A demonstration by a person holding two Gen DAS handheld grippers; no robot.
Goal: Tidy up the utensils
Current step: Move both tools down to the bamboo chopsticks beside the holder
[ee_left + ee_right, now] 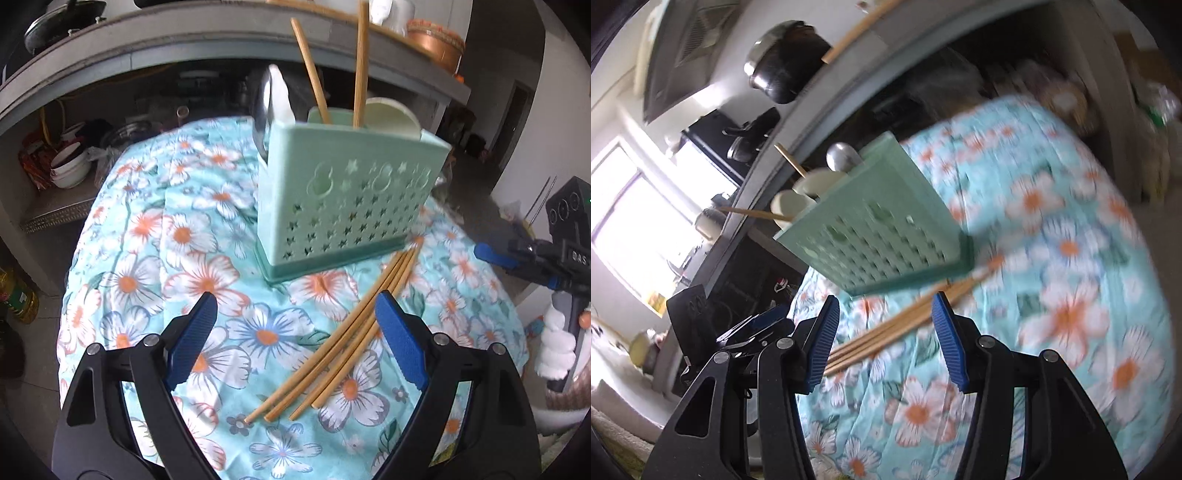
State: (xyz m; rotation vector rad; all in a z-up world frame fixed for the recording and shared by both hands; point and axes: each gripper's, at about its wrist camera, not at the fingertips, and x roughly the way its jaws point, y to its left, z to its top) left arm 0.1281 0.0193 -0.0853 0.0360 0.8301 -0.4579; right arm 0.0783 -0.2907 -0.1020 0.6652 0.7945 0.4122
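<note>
Step in hand, as judged: picking up loose chopsticks to put in the holder. Four chopsticks (332, 339) lie in a loose bundle on the flowered cloth (177, 236), lower centre of the left wrist view, far ends close to the base of the green holder (343, 199), which stands upright at centre. The holder already has two chopsticks (360, 66) standing up out of it toward the top of the frame, plus a metal spoon (264, 107) at its left end. Left gripper (295, 343): fingers released and spread wide, nothing clamped; the bundle crosses the gap toward the right-hand finger. Whether that finger touches wood I cannot tell. Right gripper (884, 343): fingers parted, about half spread, nothing gripped; in the blurred right wrist view the bundle (886, 328) runs across between its fingers at lower centre. It also shows at the right edge of the left wrist view (495, 254). Next move, as judged: one gripper lowers, closes on one or two sticks near mid-length, lifts, tips them upright and drops them into the holder. Risk: the sticks lie close together and may roll or scatter. Writing: white letters on the right gripper's body, right edge of the left wrist view, possibly "DAS"; not certain. No other label legible.
</note>
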